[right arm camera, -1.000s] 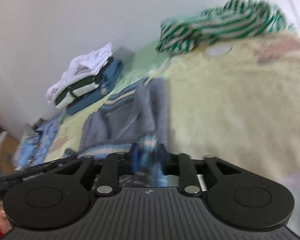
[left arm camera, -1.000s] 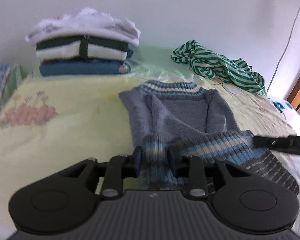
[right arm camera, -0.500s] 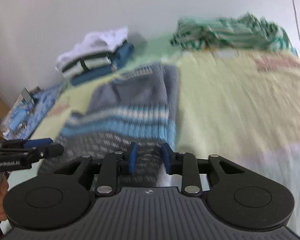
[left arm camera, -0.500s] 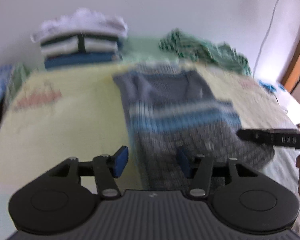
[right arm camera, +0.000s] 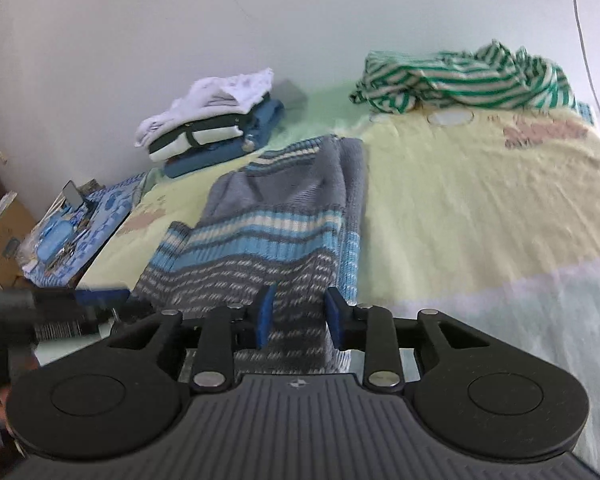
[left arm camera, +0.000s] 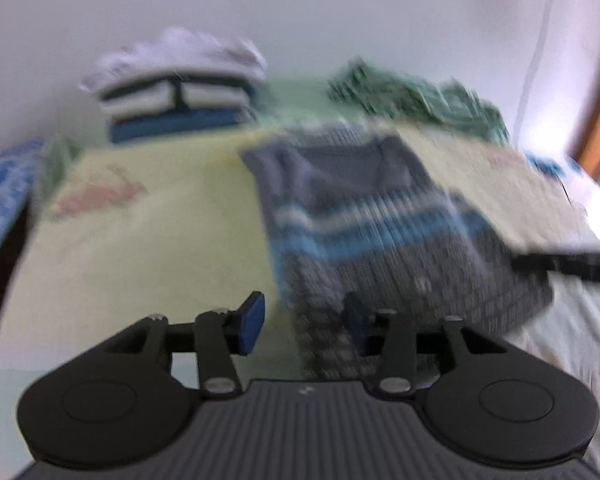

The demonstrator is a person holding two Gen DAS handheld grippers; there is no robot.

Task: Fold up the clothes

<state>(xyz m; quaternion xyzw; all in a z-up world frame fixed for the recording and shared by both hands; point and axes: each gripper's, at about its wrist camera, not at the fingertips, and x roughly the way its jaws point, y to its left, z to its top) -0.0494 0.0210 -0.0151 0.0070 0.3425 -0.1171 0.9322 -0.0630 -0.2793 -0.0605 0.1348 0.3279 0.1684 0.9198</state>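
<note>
Currently catalogued on the bed [right arm camera: 480, 208], yellow-green sheet: one grey knit sweater [right arm camera: 284, 208] with blue and cream stripes, lying flat with its lower part folded up over the body, hem stripes across the middle.

Left gripper [left arm camera: 300, 320]: jaws part-open and just been closing somewhat; the near left corner of the sweater [left arm camera: 380, 232] lies between them, nearer the right pad, and the blur leaves unclear whether either pad touches it. The blue pads stand visibly apart.

Right gripper [right arm camera: 298, 316]: jaws part-open, having just widened a little; the near right edge of the sweater passes between the pads, with a gap visible at each side, so no grip shows.

Far left by the wall: stack of folded clothes [right arm camera: 212, 128], white on top, dark-and-white in the middle, blue beneath.

Far right by the wall: crumpled green-and-white striped garment [right arm camera: 468, 76].

Left of the bed: blue patterned cloth [right arm camera: 84, 224] bearing small items, too small to identify.
</note>
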